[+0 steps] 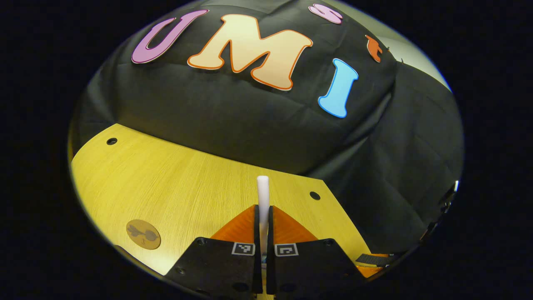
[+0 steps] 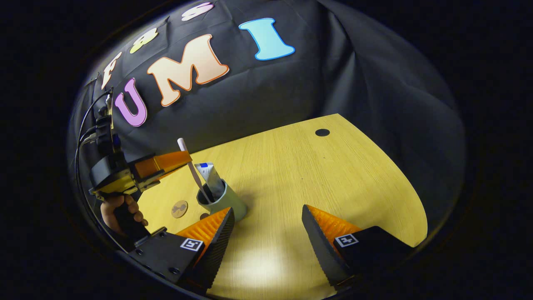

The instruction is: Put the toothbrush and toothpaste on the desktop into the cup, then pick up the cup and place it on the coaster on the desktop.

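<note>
In the left gripper view, my left gripper [image 1: 263, 210] is shut on a white toothbrush [image 1: 262, 189] that sticks out past its fingertips. The right gripper view shows that gripper [image 2: 183, 158] holding the toothbrush [image 2: 189, 162] tilted, with its lower end inside the grey-green cup [image 2: 228, 203]. A toothpaste tube [image 2: 210, 174] stands in the cup too. The round brown coaster [image 2: 179, 208] lies on the table just left of the cup, also seen as the coaster [image 1: 143, 234] at the lower left. My right gripper [image 2: 268, 233] is open, low over the table, right of the cup.
The yellow wooden table [image 2: 325, 179] has round holes [image 2: 322, 132] near its far edge. Black cloth walls close it in at the back and on the right. A hand [image 2: 120, 212] holds the left gripper's handle, with cables above it.
</note>
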The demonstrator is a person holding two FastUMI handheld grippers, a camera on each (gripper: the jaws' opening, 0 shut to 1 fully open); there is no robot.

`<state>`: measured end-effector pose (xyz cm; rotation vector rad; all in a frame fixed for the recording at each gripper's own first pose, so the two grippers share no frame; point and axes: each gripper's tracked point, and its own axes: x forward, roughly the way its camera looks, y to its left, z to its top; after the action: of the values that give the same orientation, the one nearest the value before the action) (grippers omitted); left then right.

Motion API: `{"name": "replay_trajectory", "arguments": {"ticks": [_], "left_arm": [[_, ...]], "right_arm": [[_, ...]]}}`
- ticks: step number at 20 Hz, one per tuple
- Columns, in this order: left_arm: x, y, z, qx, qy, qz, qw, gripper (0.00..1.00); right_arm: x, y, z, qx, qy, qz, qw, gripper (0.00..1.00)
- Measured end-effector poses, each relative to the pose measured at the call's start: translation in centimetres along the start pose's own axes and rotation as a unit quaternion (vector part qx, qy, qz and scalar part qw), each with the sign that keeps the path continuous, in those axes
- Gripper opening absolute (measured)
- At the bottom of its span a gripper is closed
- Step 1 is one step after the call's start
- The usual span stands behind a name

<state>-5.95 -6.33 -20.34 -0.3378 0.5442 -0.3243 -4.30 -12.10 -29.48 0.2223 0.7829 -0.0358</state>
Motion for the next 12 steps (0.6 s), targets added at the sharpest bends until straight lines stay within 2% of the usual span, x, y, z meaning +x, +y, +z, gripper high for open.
{"name": "replay_trajectory", "arguments": {"ticks": [7, 8, 10, 12], "left_arm": [[-3.0, -0.6, -2.6, 0.026, 0.04, -0.024, 0.999, 0.05], [-3.4, -0.4, -2.6, 0.03, 0.042, -0.024, 0.998, 0.15], [-4.5, 0.3, -2.2, 0.038, 0.037, -0.02, 0.998, 0.48], [-5.5, 1.9, -1.5, 0.053, 0.021, 0.0, 0.998, 0.82]], "right_arm": [[1.0, 3.0, -0.2, -0.013, 0.018, 0.022, 0.999, 0.99], [1.2, 3.5, -0.2, -0.016, 0.024, 0.024, 0.999, 0.99], [1.5, 4.7, -0.2, -0.02, 0.036, 0.033, 0.999, 0.99], [1.9, 6.0, -0.4, -0.024, 0.052, 0.04, 0.998, 0.98]]}}
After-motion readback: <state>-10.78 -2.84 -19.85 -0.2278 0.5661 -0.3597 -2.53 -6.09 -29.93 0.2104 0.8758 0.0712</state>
